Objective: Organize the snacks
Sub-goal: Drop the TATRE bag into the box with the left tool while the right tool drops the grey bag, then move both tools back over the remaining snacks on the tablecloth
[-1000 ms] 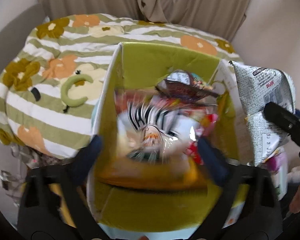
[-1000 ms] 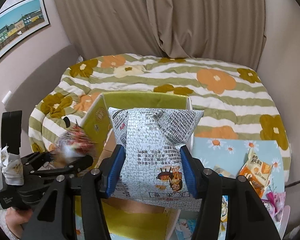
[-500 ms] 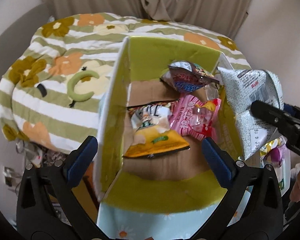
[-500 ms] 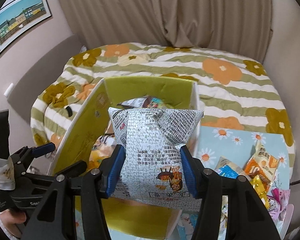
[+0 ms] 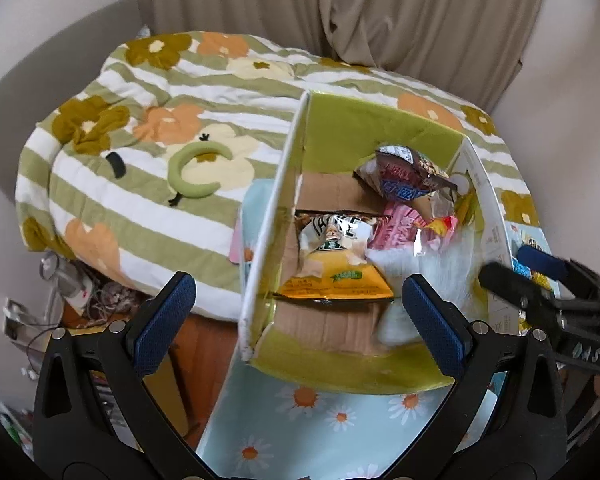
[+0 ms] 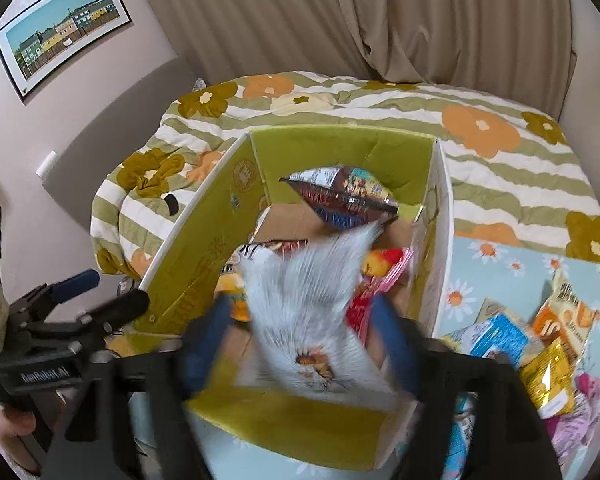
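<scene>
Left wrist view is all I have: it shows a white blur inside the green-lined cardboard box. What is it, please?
Observer: The right wrist view shows a white-grey printed foil packet, motion-blurred, over the box. It sits between the blue pads of the right gripper, which look spread wider than it.
Operator: Do more snacks wait outside the box?
Observer: Yes. An orange packet, a blue packet and a yellow packet lie on the blue daisy cloth, right of the box.

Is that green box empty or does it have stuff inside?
Not empty: the green box holds several snack bags, including a yellow one.
</scene>
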A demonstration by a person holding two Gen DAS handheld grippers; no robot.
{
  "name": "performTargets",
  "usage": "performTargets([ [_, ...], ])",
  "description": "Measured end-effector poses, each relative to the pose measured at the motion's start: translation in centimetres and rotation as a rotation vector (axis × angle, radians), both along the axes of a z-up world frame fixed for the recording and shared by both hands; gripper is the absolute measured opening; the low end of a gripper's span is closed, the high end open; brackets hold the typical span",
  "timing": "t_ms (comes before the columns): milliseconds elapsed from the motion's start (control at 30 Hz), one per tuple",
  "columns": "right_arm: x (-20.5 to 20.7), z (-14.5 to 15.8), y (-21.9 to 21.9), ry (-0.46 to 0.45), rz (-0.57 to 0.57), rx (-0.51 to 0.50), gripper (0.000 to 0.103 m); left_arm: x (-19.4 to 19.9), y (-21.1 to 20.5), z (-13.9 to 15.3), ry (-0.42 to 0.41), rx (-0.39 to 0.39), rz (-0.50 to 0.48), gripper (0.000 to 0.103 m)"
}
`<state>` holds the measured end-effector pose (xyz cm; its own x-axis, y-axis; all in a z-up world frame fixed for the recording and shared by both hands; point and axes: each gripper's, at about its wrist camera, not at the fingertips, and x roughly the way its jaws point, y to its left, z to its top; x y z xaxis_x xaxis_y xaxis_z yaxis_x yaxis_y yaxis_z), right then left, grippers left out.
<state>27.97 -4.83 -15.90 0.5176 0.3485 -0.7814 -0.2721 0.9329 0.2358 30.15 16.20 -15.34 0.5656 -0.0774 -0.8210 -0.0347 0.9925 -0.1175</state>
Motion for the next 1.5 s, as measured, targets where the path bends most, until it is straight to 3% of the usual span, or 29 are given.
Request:
performTargets([
  [33, -0.2, -0.1, -0.1, -0.002, -0.001, 0.001, 0.092, -0.1, 0.1, 0.0, -0.001, -0.004, 0.004, 0.102],
  [267, -1.5, 0.1, -0.8, -0.056, -0.035, -0.032, 0.092, -0.8, 0.8, -0.2, 0.003, -0.039, 0.009, 0.102],
  [433, -2.7, 1.1, -1.0, -0.07, -0.042, -0.034, 0.092, -1.3, 0.4, 0.7, -0.021, 0.002, -0.006, 0.102],
  [900, -8.4, 5.0, -4.1, -0.175, -0.173, -0.033, 0.092, -3.6, -4.7, 3.4, -0.096, -0.03, -0.174, 0.102],
  [1233, -12.4, 7.0, -12.1, -0.237, -0.259, -0.035, 0.092, -6.2, -10.7, 4.9, -0.117, -0.043, -0.191, 0.102],
  [1500, -14.4, 6.6, -19.2, -0.218, -0.26, -0.078, 0.092, -9.0, -16.7, 3.4, -0.055, -0.082, -0.151, 0.102],
])
